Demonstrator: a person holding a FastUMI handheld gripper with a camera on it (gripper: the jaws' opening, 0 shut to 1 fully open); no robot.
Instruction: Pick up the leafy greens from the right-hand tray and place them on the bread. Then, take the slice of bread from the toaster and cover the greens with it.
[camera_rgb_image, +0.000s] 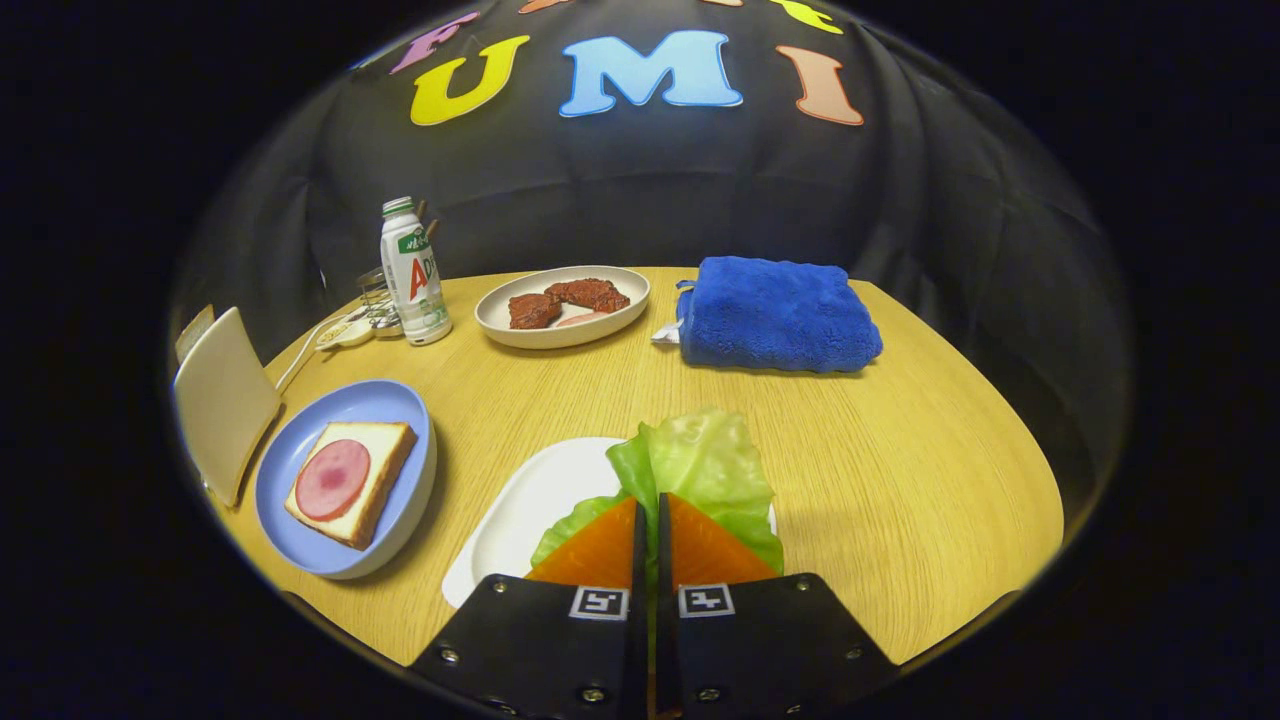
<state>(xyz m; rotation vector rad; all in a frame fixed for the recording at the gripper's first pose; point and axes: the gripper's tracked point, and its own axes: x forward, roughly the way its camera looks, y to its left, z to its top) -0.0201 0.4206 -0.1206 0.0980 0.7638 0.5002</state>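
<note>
The tool (650, 515) pinched the lettuce leaf (700, 465) between its nearly closed fingers, above the white tray (530, 500); the ham-topped bread (348, 482) lay on the blue plate (400, 400) to the left.

Green leafy greens (700, 460), blue plate (300, 455), blue towel (775, 312), tan table (900, 470).

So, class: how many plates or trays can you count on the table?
3. A blue plate holding bread sits left of the tool; a white tray lies under the tool, which is shut on the leafy greens; a beige plate sits beyond, beside the blue towel.
</note>
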